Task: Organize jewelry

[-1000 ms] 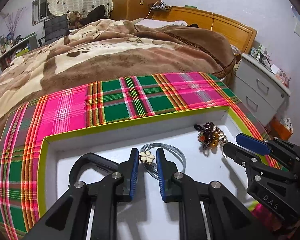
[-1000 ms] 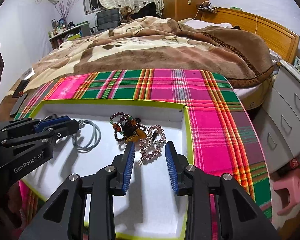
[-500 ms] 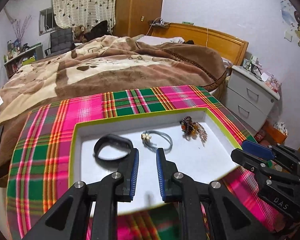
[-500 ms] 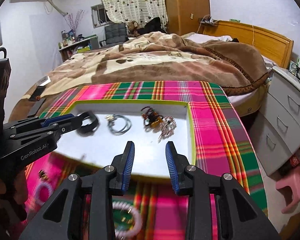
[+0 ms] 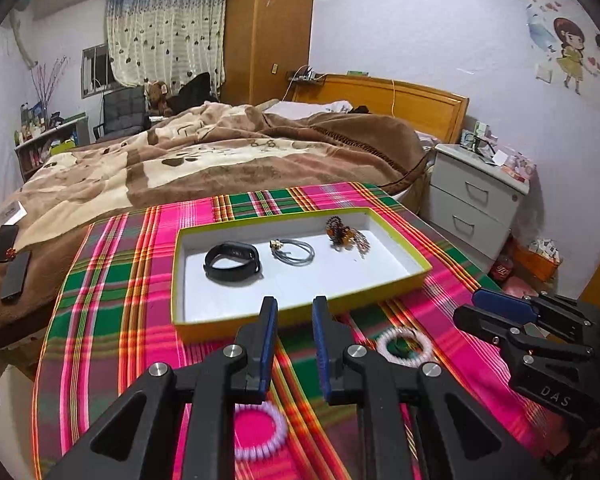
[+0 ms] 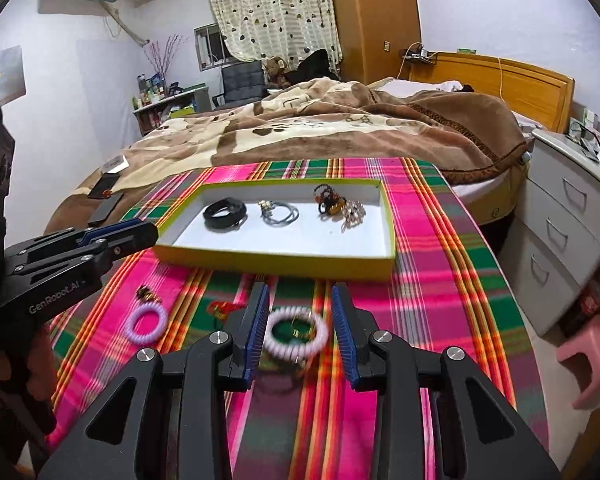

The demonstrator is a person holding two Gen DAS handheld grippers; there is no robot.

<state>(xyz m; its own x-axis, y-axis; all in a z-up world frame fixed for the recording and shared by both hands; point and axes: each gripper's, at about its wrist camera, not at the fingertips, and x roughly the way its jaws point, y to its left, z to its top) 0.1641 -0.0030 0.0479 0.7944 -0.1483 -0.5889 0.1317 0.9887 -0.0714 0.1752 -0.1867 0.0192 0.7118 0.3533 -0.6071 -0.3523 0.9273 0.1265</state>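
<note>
In the centre of both views, a shallow tray (image 5: pixel 300 316) with yellow-green walls and a white floor sits on a pink-green-red plaid cloth (image 5: pixel 112 280). Inside, left to right: a black band (image 5: pixel 232 261) looped in an oval, a grey coiled cord bracelet (image 5: pixel 294 251) with a small pale charm, and a cluster of dark and amber beads (image 5: pixel 342 234) with a paler beaded piece beside it. All three lie flat, apart from each other, in the far half of the tray.

Lower part of the right wrist frame: a white-lilac spiral hair tie (image 6: pixel 296 338) lies on the cloth, seen between the right gripper (image 6: pixel 300 334) fingers, pads not touching it; jaws apart, nothing held. Lower left, a smaller lilac spiral tie (image 6: pixel 146 322), a small dark trinket (image 6: pixel 144 293) above it, and a red-orange bit (image 6: pixel 220 307) just right of it.

Lower centre of the left wrist frame: left gripper (image 5: pixel 293 346) jaws apart with a narrow gap, empty, hovering over the cloth before the tray's near wall. Blurred lilac tie under it.

Room: bed with brown-cream blanket (image 5: pixel 204 152) behind the cloth, wooden headboard (image 5: pixel 400 100) upper right, white drawer unit (image 5: pixel 476 200) right edge, wardrobe (image 5: pixel 268 32) and patterned curtain (image 5: pixel 164 36) top centre, two phones (image 5: pixel 10 260) at left, pink stool (image 6: pixel 588 360) lower right of the right view.
</note>
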